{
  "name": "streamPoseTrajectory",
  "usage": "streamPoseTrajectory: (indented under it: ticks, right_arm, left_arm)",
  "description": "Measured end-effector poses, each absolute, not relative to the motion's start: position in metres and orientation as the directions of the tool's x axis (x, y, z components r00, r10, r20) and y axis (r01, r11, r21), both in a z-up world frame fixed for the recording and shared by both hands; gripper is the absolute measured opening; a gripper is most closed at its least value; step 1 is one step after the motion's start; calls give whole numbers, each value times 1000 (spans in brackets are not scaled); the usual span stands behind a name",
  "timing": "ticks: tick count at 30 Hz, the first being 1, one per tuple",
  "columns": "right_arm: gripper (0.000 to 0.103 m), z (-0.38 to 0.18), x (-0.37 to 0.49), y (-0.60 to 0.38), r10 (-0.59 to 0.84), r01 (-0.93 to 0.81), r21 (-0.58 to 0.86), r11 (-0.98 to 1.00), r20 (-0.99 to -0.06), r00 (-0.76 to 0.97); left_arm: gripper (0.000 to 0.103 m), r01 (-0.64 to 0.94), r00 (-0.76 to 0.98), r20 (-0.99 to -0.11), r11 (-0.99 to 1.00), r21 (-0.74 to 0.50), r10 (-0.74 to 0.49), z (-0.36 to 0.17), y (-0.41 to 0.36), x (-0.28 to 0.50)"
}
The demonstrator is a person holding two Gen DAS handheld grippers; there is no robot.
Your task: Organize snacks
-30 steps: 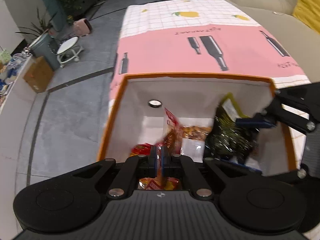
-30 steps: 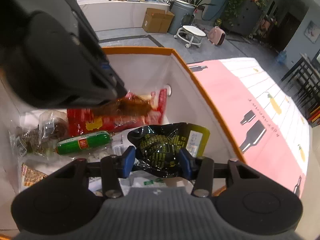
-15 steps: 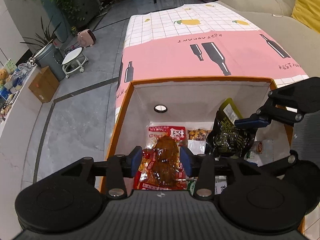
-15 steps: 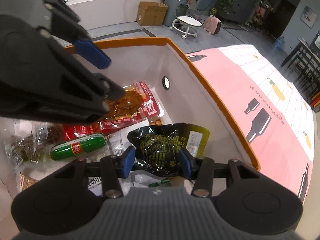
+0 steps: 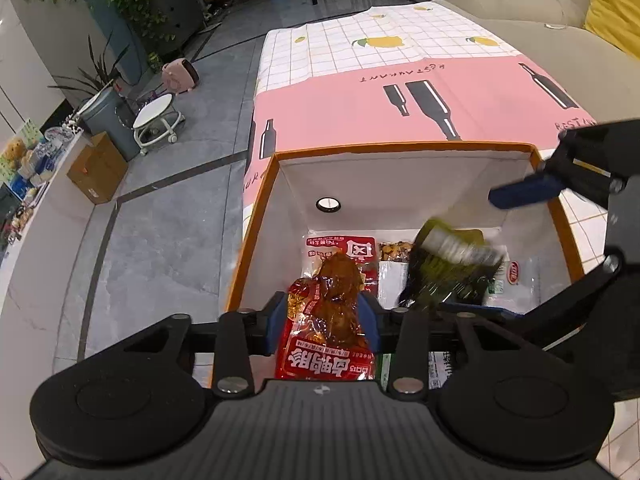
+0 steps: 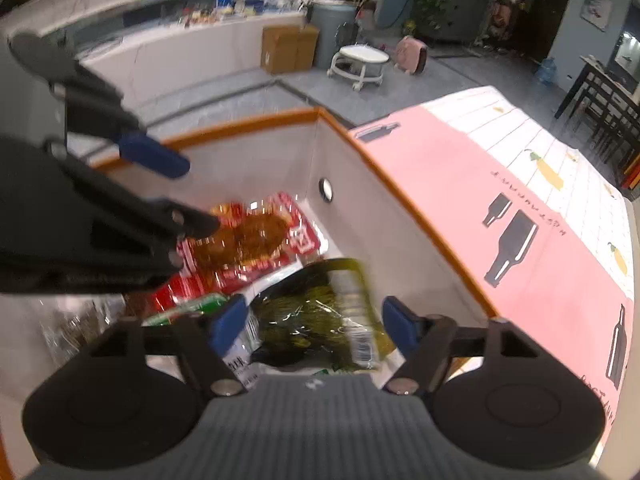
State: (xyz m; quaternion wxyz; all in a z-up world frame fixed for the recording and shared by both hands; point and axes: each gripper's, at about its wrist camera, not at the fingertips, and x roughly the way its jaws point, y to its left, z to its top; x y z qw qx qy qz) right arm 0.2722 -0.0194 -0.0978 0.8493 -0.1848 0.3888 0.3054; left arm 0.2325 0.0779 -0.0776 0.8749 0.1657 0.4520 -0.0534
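An orange-rimmed white box holds several snack packs. My left gripper is open above the box, with a red pack of brown meat lying loose between its fingers; this pack also shows in the right wrist view. My right gripper is open, and a dark green snack bag lies blurred between its blue pads. In the left wrist view the green bag sits below one right finger.
A green sausage and clear wrapped snacks lie at the box's left side. The box stands on a pink and white tablecloth. A sofa is behind; a stool and cardboard box stand on the floor.
The left gripper opened and let go of the red meat pack, then rose. The right gripper opened wider and the green bag dropped from its pads into the box.
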Motion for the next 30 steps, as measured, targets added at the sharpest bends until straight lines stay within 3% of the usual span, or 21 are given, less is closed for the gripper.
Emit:
streamPoseTrajectory:
  ticks: [6, 10, 17, 22, 30]
  right_arm:
    - [84, -79, 258, -29, 383, -618, -73, 783, -725, 572]
    - [84, -63, 244, -41, 386, -572, -64, 818, -675, 629]
    - [90, -25, 212, -61, 348, -473, -49, 879, -611, 711]
    - [94, 3, 176, -84, 364, -432, 18, 902, -570, 737]
    - [99, 19, 116, -121, 321, -337, 66, 939, -519, 792]
  left_arm:
    - [38, 239, 607, -791, 930, 278, 80, -66, 75, 221]
    - [38, 234, 672, -732, 908, 349, 108, -50, 68, 207]
    - [38, 231, 783, -621, 904, 361, 47, 16, 54, 170]
    - [53, 181, 845, -533, 920, 347, 34, 55, 41, 135]
    - [71, 81, 879, -471, 948, 306, 77, 60, 31, 90]
